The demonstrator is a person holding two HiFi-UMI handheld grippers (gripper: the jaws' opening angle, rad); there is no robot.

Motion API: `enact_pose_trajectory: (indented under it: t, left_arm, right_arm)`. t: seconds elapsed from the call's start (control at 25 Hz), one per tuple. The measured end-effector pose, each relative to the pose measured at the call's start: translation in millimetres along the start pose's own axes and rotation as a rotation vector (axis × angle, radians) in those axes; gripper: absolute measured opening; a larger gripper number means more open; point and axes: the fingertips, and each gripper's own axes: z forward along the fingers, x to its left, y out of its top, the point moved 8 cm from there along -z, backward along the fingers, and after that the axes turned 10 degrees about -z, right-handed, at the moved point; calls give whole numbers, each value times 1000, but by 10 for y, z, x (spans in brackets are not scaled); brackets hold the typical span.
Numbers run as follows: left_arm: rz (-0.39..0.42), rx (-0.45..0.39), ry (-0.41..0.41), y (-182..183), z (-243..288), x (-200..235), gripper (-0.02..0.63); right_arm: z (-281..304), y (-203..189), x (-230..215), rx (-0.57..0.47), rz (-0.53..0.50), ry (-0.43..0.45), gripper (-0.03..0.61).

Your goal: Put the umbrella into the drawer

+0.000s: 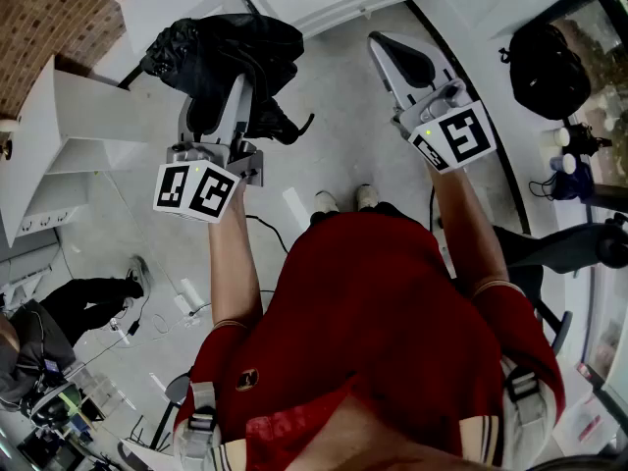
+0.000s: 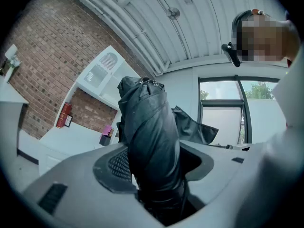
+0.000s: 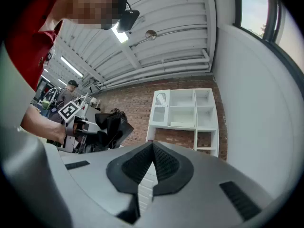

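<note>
My left gripper [image 1: 220, 91] is shut on a black folded umbrella [image 1: 228, 49], held out level in front of me over the pale floor. In the left gripper view the rolled umbrella [image 2: 148, 137] stands up between the two grey pads, and loose fabric hangs off behind it. At the right, my right gripper [image 1: 385, 47] is shut, with nothing in it; its pads meet at the tip [image 3: 153, 145]. The right gripper view also shows the left gripper [image 3: 85, 127] with the umbrella [image 3: 111, 122]. A white cabinet [image 1: 59, 135] stands at the left. No drawer is clearly in view.
A white shelf unit [image 3: 185, 110] stands against a brick wall [image 2: 33, 70]. A black bag [image 1: 545, 67] lies at the upper right. At the lower left is another person [image 1: 69, 307], with cables on the floor. My shoes [image 1: 343, 200] are below the grippers.
</note>
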Motion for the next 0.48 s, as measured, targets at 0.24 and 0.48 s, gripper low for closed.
enact_pose_trajectory:
  t: [0.24,0.48]
  left_arm:
    - [3,-5,9,-31,-10,17,252]
    - [7,-25,13,-50,-50,52,252]
  right_arm:
    - [-23,-41,-29,-35,42,3,-2]
    - [-92,-109,-34,-26,31,-23,-2]
